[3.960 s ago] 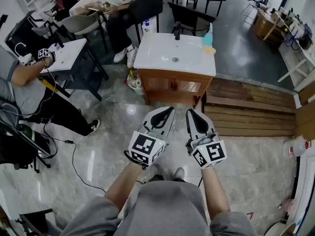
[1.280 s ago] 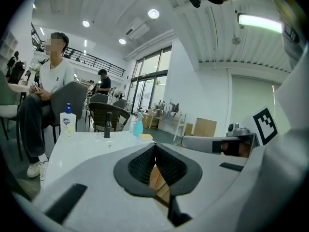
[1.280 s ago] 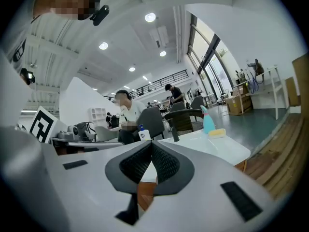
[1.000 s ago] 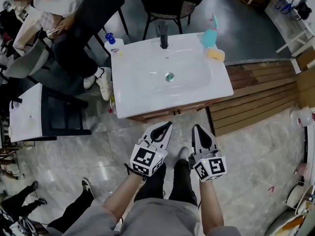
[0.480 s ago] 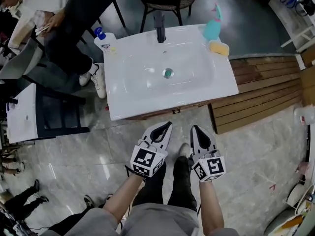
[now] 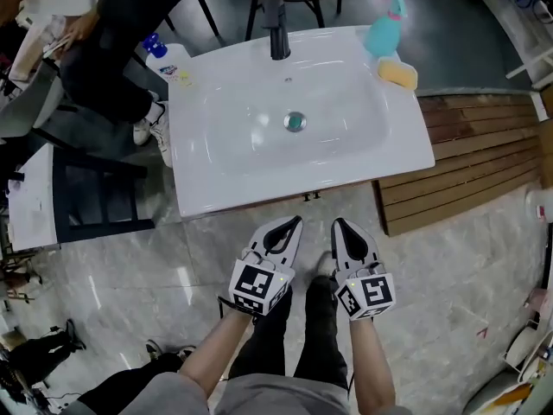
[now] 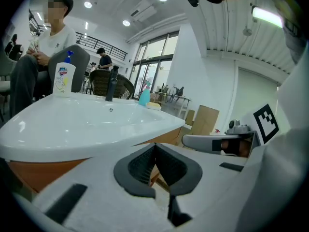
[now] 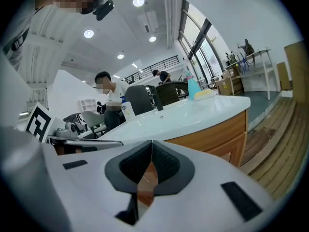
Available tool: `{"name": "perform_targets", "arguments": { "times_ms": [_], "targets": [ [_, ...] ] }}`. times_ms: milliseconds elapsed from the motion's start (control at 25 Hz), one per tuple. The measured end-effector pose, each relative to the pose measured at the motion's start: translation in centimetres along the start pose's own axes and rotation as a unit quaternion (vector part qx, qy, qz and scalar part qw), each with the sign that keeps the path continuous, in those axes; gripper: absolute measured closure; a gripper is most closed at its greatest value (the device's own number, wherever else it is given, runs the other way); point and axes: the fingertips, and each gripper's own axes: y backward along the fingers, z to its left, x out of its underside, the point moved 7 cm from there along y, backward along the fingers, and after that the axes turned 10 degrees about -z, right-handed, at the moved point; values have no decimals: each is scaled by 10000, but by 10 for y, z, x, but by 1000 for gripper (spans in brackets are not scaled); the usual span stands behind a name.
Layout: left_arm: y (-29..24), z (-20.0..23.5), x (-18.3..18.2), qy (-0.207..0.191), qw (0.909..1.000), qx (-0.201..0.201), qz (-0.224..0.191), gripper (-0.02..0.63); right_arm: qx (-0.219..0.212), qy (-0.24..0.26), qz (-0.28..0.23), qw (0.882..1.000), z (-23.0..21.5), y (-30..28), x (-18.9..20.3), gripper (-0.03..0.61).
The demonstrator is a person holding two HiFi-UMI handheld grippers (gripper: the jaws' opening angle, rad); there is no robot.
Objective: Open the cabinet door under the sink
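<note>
The white sink [image 6: 225, 158] fills the upper head view, with a black faucet [image 6: 278, 17] and a drain [image 6: 295, 121]. Its top hides most of the wooden cabinet below; only a brown strip and two small door handles [image 6: 311, 196] show at the front edge. My left gripper [image 6: 295, 220] and right gripper [image 6: 337, 223] are side by side just short of that edge, both shut and empty. The left gripper [image 7: 154, 146] sits level with the sink rim, the cabinet front [image 7: 29, 170] below it. Beyond the right gripper [image 8: 151, 143] is the cabinet's wooden side [image 8: 227, 134].
A teal bottle [image 6: 385, 26] and a yellow sponge [image 6: 399, 73] sit on the sink's far right corner, and a soap bottle [image 6: 169, 57] is at its far left. A wooden platform [image 6: 484, 150] lies right. A black frame [image 6: 95, 201] and a seated person [image 6: 112, 33] are left.
The sink has come closer and lower in the head view as the person walked up to it. Both grippers keep the same shut pose.
</note>
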Motion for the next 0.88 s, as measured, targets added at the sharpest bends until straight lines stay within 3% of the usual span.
{"name": "perform_targets", "arguments": {
  "times_ms": [720,880],
  "targets": [
    [-48,24,104,19,9999,-124,118,605,61,-551,628,9965,-71,-45,136,563],
    [-56,30,119,-1,9998,-111,136,606,54,-739,788,9941,-80,-59,166,517]
  ]
}}
